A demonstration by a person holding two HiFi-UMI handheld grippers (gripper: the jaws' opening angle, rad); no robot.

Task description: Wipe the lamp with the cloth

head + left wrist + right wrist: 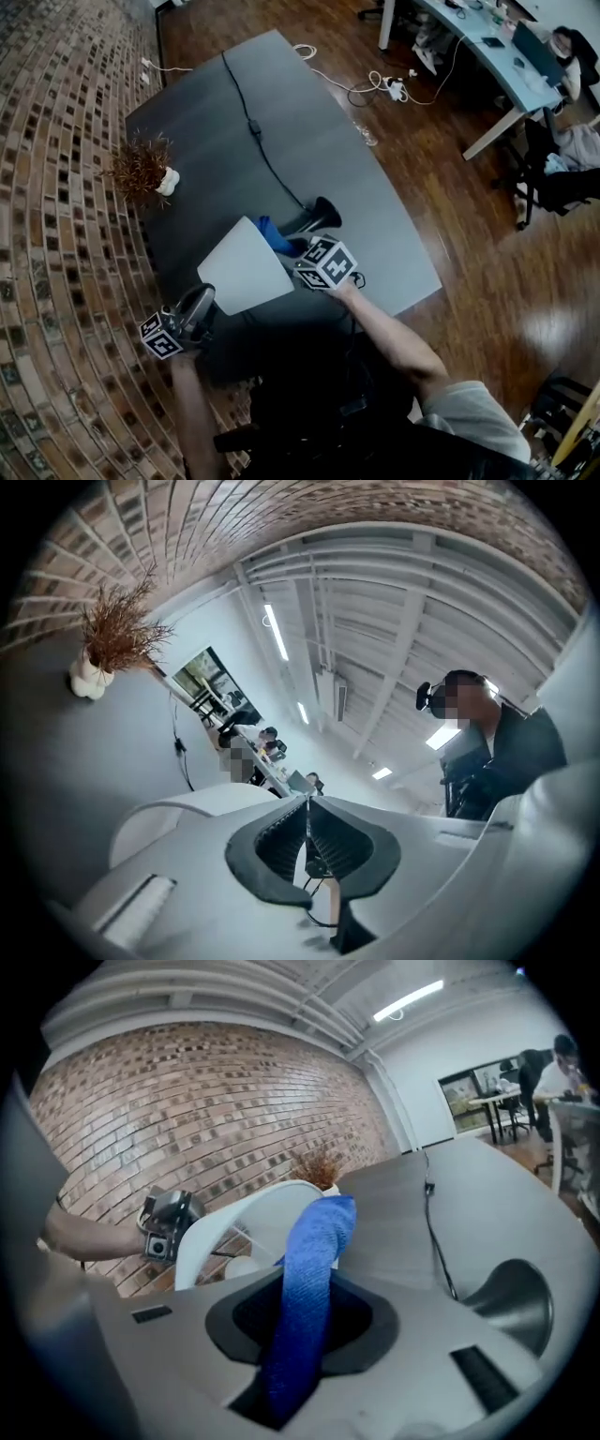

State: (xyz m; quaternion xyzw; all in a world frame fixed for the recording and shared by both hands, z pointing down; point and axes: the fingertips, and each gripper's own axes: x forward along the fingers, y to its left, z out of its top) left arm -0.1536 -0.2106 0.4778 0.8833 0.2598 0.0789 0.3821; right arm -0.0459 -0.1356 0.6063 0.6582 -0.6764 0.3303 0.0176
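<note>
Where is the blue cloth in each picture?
Head view: the blue cloth is mid-picture, beside the white lampshade, at the tip of the right gripper.
Left gripper view: not in it.
Right gripper view: dead centre, pinched in that gripper's jaws and sticking up.
Shared landmark: the dried plant by the brick wall, upper left in the head view and left gripper view, top centre in the right gripper view.

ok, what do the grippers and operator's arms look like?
Left gripper and right gripper: light grey moulded shells, dark jaw pads, each with a white cube of black square markers. Thin black wire under the left jaws. Forearms bare; short light grey sleeve on the right arm.
</note>
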